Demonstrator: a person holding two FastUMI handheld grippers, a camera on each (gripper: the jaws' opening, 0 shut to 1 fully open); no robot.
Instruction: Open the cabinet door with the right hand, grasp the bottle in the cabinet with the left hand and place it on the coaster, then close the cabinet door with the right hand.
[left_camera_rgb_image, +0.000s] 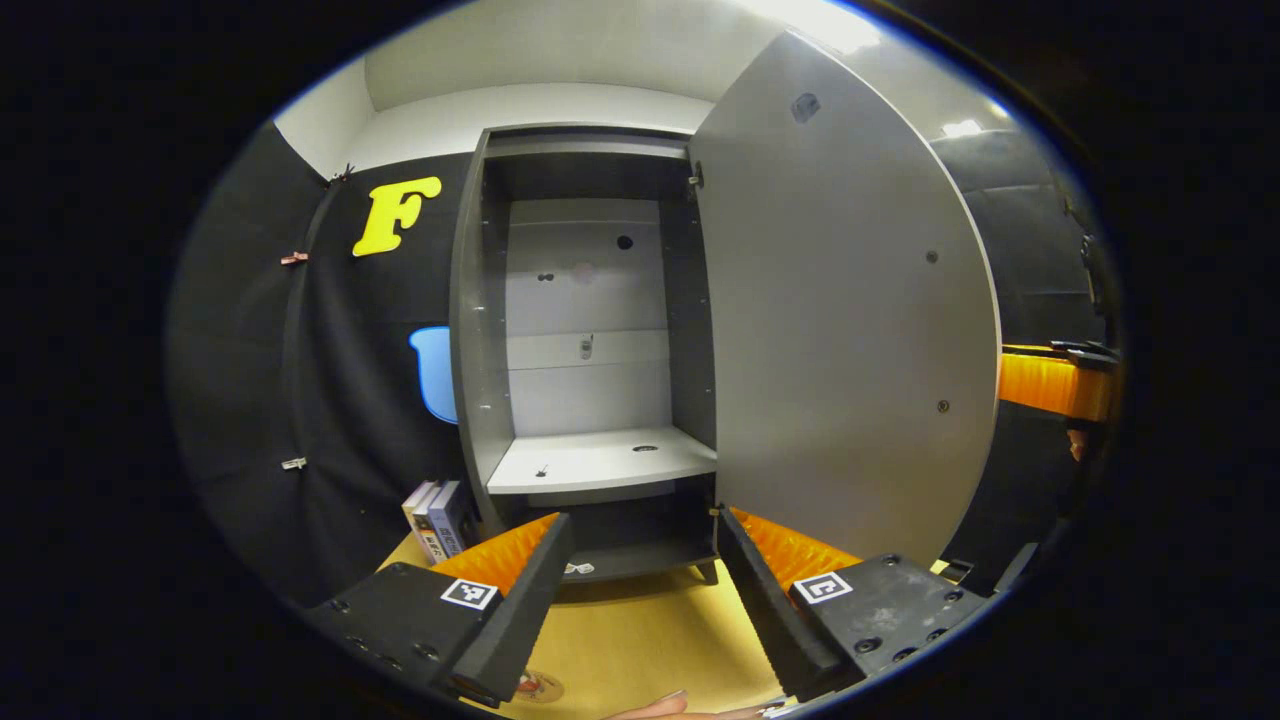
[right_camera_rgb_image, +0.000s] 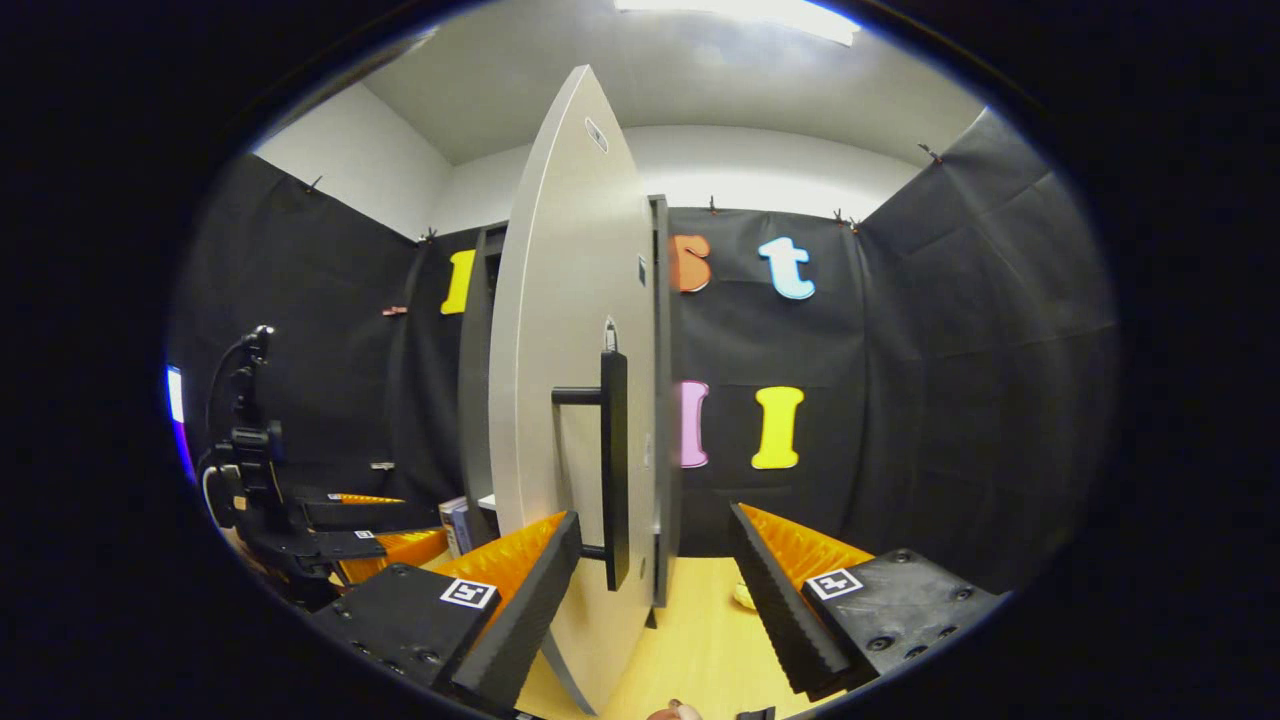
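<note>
Facing open cabinet (left_camera_rgb_image: 590, 330), left claw (left_camera_rgb_image: 640, 590) spread; right claw (right_camera_rgb_image: 650, 590) spread beside door handle (right_camera_rgb_image: 612, 465).

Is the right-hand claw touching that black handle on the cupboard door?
Cannot tell. In the right gripper view the right gripper is open around the door's edge, and the handle overlaps its left finger; no plain contact or gap shows there.

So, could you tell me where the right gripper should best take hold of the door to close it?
Probably the handle: a vertical bar standing off the open door on two posts. Come from the front, one finger each side of the bar, between the posts. The right gripper is open near it.
</note>
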